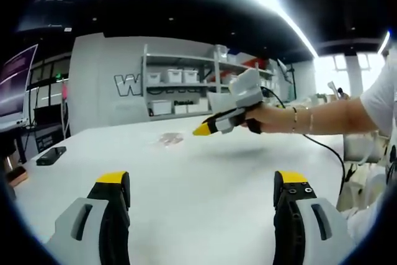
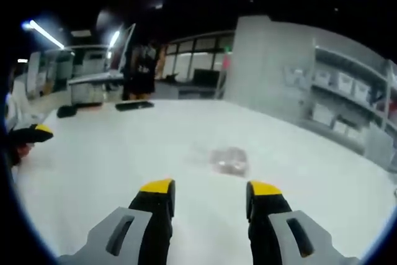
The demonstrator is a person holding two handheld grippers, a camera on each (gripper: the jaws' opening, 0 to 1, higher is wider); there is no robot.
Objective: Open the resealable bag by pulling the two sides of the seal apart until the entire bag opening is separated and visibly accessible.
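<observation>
A small clear resealable bag (image 1: 170, 139) lies flat on the white table (image 1: 205, 215), with something pinkish inside it. In the right gripper view the bag (image 2: 228, 159) rests a short way beyond my right gripper (image 2: 211, 187), which is open with nothing between its yellow-tipped jaws. My left gripper (image 1: 201, 181) is wide open and holds nothing, well short of the bag. A person's hand holds the right gripper (image 1: 231, 115) above the table, to the right of the bag. The left gripper (image 2: 31, 134) shows at the left edge of the right gripper view.
A dark phone (image 1: 51, 155) lies near the table's left side, and the phone (image 2: 134, 105) and another dark object (image 2: 66, 111) sit at the far edge. Shelves with white boxes (image 1: 180, 79) stand behind. A black cable (image 1: 325, 148) trails over the right side.
</observation>
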